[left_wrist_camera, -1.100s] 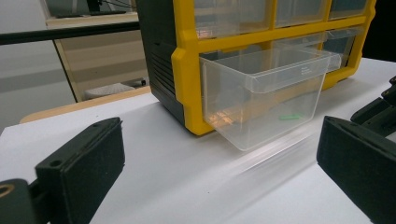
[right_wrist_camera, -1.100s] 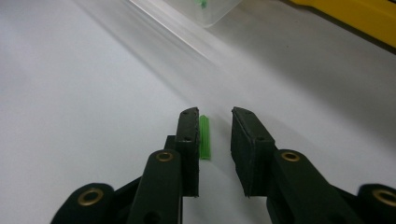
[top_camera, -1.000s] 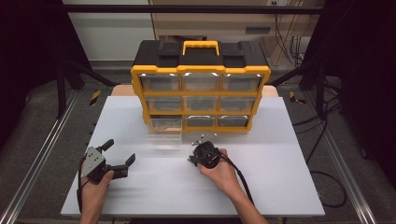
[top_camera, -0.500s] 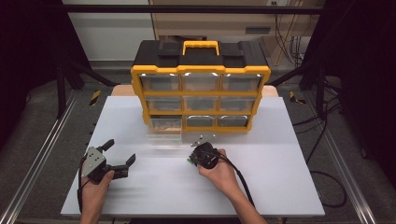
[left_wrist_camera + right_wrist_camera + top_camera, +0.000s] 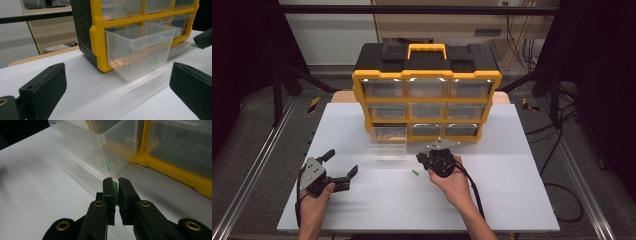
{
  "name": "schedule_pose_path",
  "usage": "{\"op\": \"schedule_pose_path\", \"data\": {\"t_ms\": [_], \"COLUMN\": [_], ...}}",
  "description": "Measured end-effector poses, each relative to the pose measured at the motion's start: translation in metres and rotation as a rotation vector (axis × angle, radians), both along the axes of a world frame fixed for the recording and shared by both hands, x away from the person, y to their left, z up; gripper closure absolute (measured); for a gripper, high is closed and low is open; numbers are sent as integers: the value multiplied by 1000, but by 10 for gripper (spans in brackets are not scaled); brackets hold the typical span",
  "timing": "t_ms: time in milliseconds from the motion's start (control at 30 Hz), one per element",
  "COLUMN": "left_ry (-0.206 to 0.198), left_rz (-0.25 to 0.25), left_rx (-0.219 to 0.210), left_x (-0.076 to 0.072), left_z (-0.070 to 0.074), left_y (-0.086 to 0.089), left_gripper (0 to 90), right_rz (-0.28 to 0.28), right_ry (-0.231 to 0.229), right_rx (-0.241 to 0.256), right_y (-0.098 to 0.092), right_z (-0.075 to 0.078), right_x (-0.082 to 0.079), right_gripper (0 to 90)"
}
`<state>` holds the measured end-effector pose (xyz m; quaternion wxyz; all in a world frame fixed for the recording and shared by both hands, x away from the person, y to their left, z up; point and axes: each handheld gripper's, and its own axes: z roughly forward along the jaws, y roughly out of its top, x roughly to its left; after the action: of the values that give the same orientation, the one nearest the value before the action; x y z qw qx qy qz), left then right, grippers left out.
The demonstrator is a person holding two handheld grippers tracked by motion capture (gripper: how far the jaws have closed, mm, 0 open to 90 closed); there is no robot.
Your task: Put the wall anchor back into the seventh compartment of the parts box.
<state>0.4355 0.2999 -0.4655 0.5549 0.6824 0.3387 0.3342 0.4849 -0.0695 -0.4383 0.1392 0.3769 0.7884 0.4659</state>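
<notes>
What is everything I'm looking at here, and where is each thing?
Organiser cabinet: one, yellow frame with black top and yellow handle, far middle of the table, nine clear drawers.
Pulled-out drawer: one, clear plastic, bottom-left slot, sticking out toward the person.
Green piece on the table: one, small, lying between the two claws.
Green piece in the grip: one, small, pinched between the right claw's jaws.
Table: one, white.
Left claw: one, black, jaws wide apart, held near the table's left front.
Right claw: one, black, shut on a green piece, just in front of the cabinet.
Hands: two, coming in from the near edge.
</notes>
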Motion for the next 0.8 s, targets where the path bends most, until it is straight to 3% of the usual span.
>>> {"op": "schedule_pose_path", "data": {"t_ms": [367,800], "left_ry": [-2,-1], "left_rz": [5,1], "left_rx": [-9,-8], "left_x": [0,-2], "left_z": [0,1], "left_y": [1,0], "left_gripper": [9,9], "right_rz": [-16,16], "right_ry": [-61,-77], "right_rx": [82,74], "right_y": [3,32], "right_z": [35,55], "right_x": [10,29], "right_gripper": [844,844]}}
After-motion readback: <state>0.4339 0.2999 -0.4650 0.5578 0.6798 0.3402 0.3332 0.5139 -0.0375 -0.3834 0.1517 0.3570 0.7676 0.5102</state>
